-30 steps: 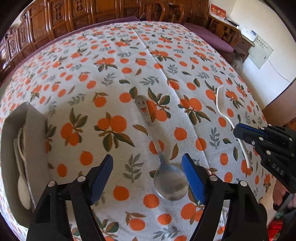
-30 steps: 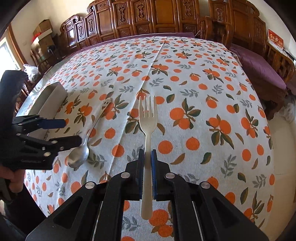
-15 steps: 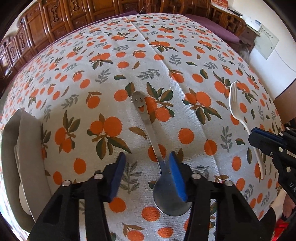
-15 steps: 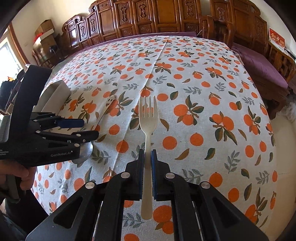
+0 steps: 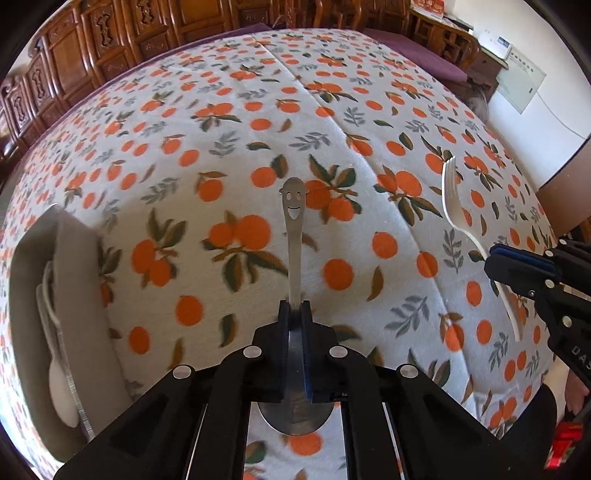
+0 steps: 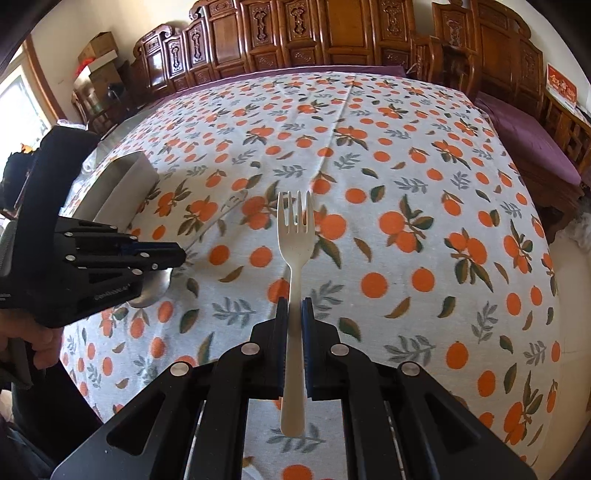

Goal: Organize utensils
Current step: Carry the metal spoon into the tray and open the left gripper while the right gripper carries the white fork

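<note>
My left gripper (image 5: pixel 294 308) is shut on the neck of a metal spoon (image 5: pixel 293 236) with a smiley face on its handle end; the bowl shows below the fingers. The spoon lies low over the orange-print tablecloth (image 5: pixel 332 122). My right gripper (image 6: pixel 294 306) is shut on the handle of a white plastic fork (image 6: pixel 294 229), tines pointing away. The fork also shows in the left wrist view (image 5: pixel 456 206), with the right gripper (image 5: pixel 496 254) at the right. The left gripper (image 6: pixel 177 254) shows at the left of the right wrist view.
A grey utensil tray (image 5: pixel 33 266) lies at the table's left edge, holding white utensils (image 5: pixel 59 373); it also shows in the right wrist view (image 6: pixel 122 181). Carved wooden chairs (image 6: pixel 332 33) ring the far side. A purple cushion (image 6: pixel 532 136) is at the right.
My left gripper moved over the spoon and closed from wide open onto its neck. My right gripper stayed shut on the fork and lifted it slightly.
</note>
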A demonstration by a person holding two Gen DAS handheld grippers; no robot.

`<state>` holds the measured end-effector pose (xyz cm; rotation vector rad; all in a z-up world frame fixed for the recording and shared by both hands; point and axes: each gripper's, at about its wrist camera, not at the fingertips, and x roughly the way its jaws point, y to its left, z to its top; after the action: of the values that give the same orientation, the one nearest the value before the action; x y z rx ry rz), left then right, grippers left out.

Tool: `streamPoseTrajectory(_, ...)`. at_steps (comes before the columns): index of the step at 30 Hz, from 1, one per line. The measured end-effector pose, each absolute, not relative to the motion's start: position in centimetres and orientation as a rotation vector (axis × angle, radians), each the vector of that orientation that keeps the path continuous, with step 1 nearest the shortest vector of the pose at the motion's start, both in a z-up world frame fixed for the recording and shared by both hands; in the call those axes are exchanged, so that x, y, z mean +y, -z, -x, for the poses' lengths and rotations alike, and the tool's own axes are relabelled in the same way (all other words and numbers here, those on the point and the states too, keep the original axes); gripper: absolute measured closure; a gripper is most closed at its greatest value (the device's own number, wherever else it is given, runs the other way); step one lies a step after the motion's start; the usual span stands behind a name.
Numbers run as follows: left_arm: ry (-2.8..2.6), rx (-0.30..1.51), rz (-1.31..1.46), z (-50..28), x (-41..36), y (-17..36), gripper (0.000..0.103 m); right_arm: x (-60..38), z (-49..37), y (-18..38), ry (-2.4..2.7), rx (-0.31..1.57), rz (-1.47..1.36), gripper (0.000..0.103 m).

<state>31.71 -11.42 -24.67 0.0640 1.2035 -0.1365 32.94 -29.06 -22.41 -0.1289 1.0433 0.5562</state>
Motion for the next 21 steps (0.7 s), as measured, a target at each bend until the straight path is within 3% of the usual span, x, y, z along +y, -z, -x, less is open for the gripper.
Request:
streamPoseTrajectory(13, 0.093, 1.082, 0.024, -28.2, -3.1, 18.3, 0.098, -21.6, -32.0, 19.8, -0.661, 0.998, 0.142, 0.094)
streamPoseTrajectory(21, 0.037, 1.053, 0.068, -27.1, 2.3, 17.1, 0.098, -16.7, -31.3, 18.4, -0.711, 0.978, 0.147, 0.094)
